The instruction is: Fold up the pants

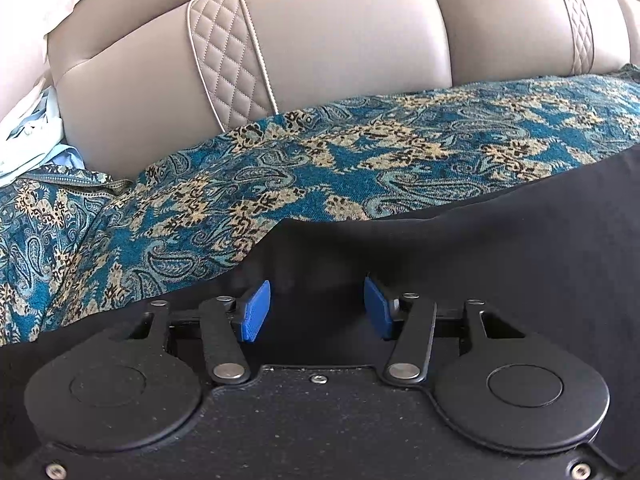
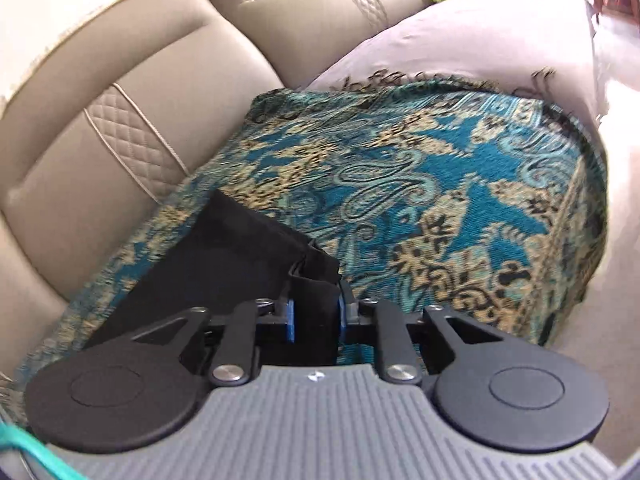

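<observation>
The black pants (image 1: 460, 240) lie on a teal and gold patterned blanket (image 1: 280, 168) spread over a sofa seat. My left gripper (image 1: 317, 304) is open, its blue pads (image 1: 254, 312) apart just above the black cloth, holding nothing. In the right wrist view my right gripper (image 2: 316, 316) is shut on a bunched end of the black pants (image 2: 224, 248), which trails away to the left over the blanket (image 2: 440, 200). The cloth fills the gap between the blue pads (image 2: 291, 320).
The beige leather sofa back (image 1: 320, 48) with quilted strips rises right behind the blanket. Pale clothes (image 1: 28, 128) lie at the far left. A pale sheet (image 2: 480, 40) covers the seat beyond the blanket. The blanket's front edge (image 2: 572, 260) drops off at right.
</observation>
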`<state>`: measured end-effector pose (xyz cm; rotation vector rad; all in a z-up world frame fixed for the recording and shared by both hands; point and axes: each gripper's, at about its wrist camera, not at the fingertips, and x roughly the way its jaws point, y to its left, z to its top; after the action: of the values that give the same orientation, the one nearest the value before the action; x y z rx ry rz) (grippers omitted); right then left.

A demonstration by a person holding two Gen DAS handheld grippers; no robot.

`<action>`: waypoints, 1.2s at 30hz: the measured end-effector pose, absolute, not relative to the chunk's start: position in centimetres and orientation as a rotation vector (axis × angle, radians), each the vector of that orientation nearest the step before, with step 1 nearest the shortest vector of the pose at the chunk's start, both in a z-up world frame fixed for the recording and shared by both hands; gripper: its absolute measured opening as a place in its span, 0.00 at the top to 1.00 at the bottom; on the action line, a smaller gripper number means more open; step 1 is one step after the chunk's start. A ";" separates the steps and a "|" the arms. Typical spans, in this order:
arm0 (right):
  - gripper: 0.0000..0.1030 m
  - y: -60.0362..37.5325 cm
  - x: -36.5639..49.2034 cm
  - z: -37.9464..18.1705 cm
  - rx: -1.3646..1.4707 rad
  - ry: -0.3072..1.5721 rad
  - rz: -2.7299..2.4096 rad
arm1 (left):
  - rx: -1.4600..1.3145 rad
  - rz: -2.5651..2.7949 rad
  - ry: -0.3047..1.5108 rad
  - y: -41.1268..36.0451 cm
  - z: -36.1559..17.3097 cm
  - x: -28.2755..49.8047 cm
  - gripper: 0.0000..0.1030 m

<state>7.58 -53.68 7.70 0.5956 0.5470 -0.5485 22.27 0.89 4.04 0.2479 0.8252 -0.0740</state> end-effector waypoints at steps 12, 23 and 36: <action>0.80 -43.3 13.4 11.5 0.387 0.558 -0.347 | 0.091 -0.090 1.049 7.3 6.0 18.7 0.51; 0.79 -12.8 16.3 7.2 -0.117 0.708 0.229 | 0.035 -0.022 1.043 12.4 5.1 15.6 0.51; 0.79 -1.5 10.6 4.2 -0.270 0.721 0.467 | 0.063 -0.090 0.985 13.6 4.4 13.9 0.44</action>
<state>10.56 -1.52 4.18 -0.2700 0.7206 0.4666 13.89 13.56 4.38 0.0634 0.9851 -0.0897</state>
